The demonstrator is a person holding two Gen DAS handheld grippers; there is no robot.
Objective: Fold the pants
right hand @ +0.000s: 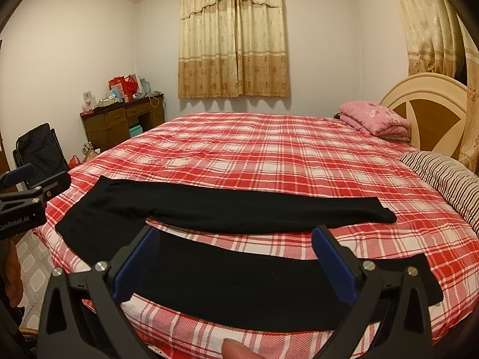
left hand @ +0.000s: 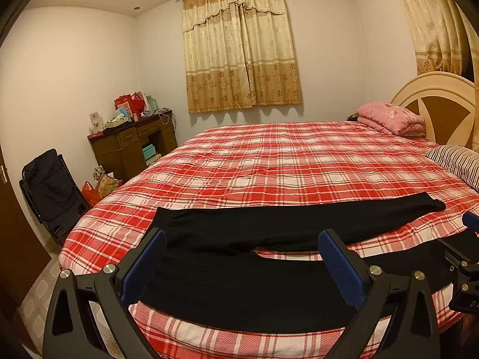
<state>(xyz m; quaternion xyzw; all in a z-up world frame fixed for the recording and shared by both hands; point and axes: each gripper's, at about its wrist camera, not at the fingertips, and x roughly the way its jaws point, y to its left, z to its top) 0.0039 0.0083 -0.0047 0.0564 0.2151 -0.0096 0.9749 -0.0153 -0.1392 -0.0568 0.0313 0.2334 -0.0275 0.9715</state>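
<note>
Black pants (left hand: pixel 269 227) lie spread flat on the red plaid bed (left hand: pixel 284 161), waist to the left, both legs running to the right and splayed apart. My left gripper (left hand: pixel 242 257) is open above the near leg close to the crotch, nothing between its blue pads (left hand: pixel 338 266). The right wrist view shows the same pants (right hand: pixel 239 212), with the near leg (right hand: pixel 239 284) under my open right gripper (right hand: pixel 236 257). The left gripper's body (right hand: pixel 27 197) shows at the left edge of that view. A fingertip (right hand: pixel 236 348) of the person shows at the bottom.
A pink folded quilt (left hand: pixel 389 116) and a striped pillow (left hand: pixel 458 161) lie by the headboard (left hand: pixel 440 101) at right. A cluttered brown desk (left hand: pixel 131 143), a black folding chair (left hand: pixel 51 191) and bags stand on the floor to the left.
</note>
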